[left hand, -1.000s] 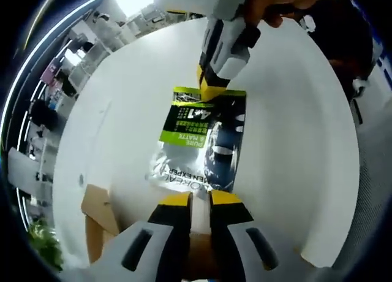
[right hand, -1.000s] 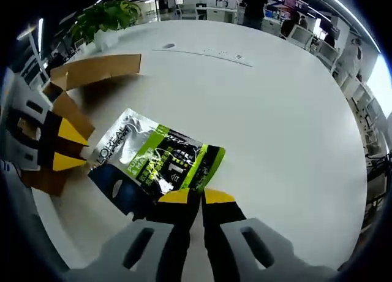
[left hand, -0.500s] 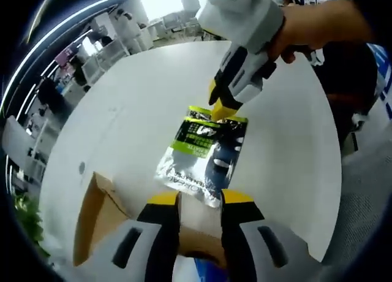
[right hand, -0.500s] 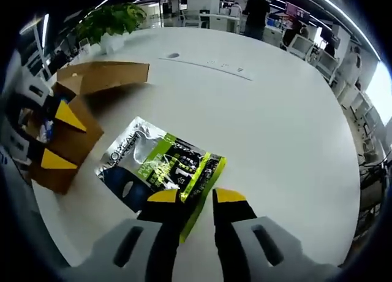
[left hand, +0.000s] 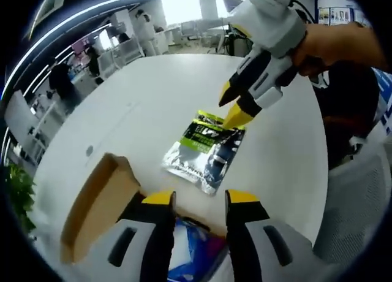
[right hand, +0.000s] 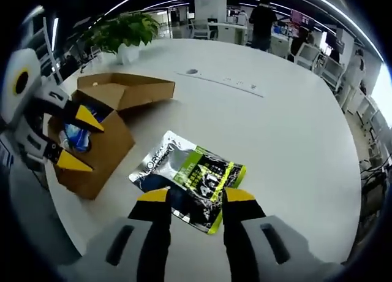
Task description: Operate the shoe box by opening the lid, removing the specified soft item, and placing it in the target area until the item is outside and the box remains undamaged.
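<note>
Worktop (right hand: 294,129) is white and carries everything. Your shoe box (right hand: 104,141) stands lid-open beside the left tongs (left hand: 195,199), which are spread above it. The pouch (right hand: 193,181) lies flat just ahead of your right tongs (right hand: 195,195), also spread and holding nothing. Lift both tongs straight away, so nothing drags the pouch or nudges the box.

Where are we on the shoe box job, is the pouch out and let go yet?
Done: the cardboard box stands open, its lid swung back, and the green and silver pouch lies flat on the white table, outside the box. In hand: nothing; the right gripper hovers open over the pouch, and the left gripper is open at the box. Left: only backing away. The box looks undamaged.
</note>
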Available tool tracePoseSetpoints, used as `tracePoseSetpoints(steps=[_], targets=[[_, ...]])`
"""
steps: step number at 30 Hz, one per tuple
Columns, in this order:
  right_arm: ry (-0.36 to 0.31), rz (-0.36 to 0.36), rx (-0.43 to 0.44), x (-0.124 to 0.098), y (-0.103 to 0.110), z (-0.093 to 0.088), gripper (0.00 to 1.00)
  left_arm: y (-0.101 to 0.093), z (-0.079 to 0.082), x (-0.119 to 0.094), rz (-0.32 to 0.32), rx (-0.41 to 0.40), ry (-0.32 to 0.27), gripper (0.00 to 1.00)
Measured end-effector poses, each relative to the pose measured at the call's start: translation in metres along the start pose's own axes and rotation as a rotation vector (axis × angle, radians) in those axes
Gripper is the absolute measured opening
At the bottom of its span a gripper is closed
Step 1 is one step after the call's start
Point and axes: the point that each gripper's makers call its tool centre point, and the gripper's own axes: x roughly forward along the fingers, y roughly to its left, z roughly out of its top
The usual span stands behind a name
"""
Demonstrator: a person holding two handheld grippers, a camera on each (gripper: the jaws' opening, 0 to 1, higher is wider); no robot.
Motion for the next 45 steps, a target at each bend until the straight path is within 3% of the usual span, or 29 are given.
tracePoseSetpoints(steps=[17,45], targets=[[-0.050,0.082,-0.017,-0.020,0.058,0.023,0.32,0.014,-0.015,-0.042,0.041,-0.127,-0.066,0.37],[-0.075,0.205,-0.079,-0.007,0.141,0.054,0.31,0.063,-0.082,-0.102,0.146,-0.279,-0.084,0.40]])
